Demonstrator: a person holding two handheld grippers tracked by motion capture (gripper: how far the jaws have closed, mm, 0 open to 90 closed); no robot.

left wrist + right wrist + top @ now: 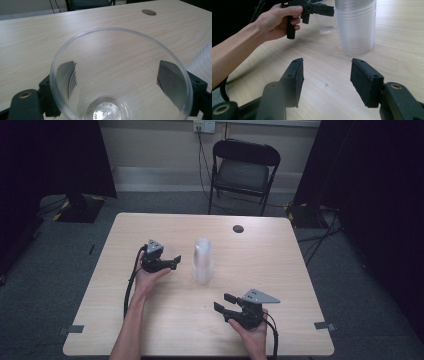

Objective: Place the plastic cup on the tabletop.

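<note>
The left gripper (172, 261) is seen with a single clear cup (120, 75) lying between its jaws, which stand at the cup's sides; whether the pads press on it cannot be told. It is held just beside the stack of clear cups (202, 261), which stands upright near the middle of the table (150, 230). The right gripper (224, 302) is held wide open with nothing between its pads, nearer the person's edge and apart from the stack. The tabletop is pale wood grain with a round dark grommet (238, 228) towards the far edge. Beyond, a black folding chair (243, 170) is set on grey carpet against a light wall, flanked by dark curtains.
</note>
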